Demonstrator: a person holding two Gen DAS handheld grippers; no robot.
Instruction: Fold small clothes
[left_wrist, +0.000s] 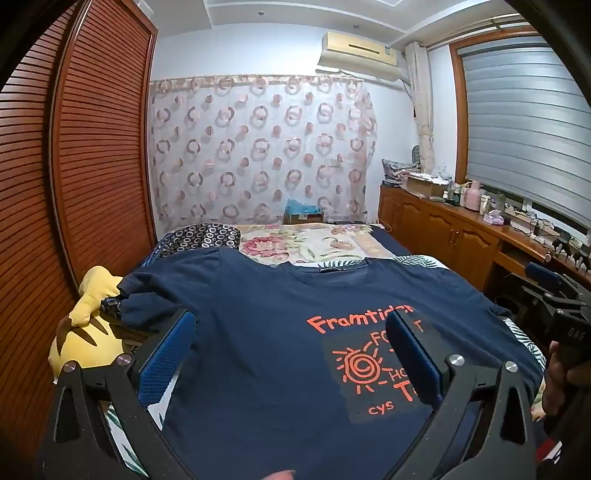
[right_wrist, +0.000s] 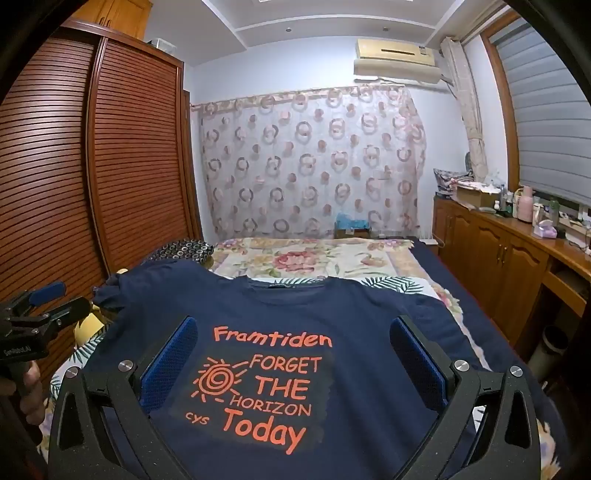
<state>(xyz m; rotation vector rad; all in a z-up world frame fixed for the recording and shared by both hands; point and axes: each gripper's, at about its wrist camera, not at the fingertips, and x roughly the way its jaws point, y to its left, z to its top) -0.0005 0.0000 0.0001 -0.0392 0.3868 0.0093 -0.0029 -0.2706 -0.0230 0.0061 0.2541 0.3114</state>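
Note:
A navy T-shirt (left_wrist: 266, 354) with an orange "Framtiden" print lies front up on the bed (left_wrist: 524, 343), its collar (right_wrist: 291, 286) on the far side. Its left sleeve (left_wrist: 147, 299) is bunched up. My left gripper (left_wrist: 291, 350) hovers open over the shirt's left half, and nothing sits between its blue pads (left_wrist: 168, 354). My right gripper (right_wrist: 293, 362) stands open above the print (right_wrist: 258, 391), also holding nothing. Each gripper shows at the edge of the other's view: the right gripper (left_wrist: 546, 284) and the left gripper (right_wrist: 59, 299), each held by a hand.
A yellow plush toy (left_wrist: 88, 332) lies by the bunched sleeve at the bed's left edge. A floral quilt (right_wrist: 310, 258) and a dotted pillow (right_wrist: 181, 249) lie beyond the collar. Louvred wardrobe doors (left_wrist: 92, 166) stand on the left, and a wooden sideboard (right_wrist: 517, 258) with bottles on the right.

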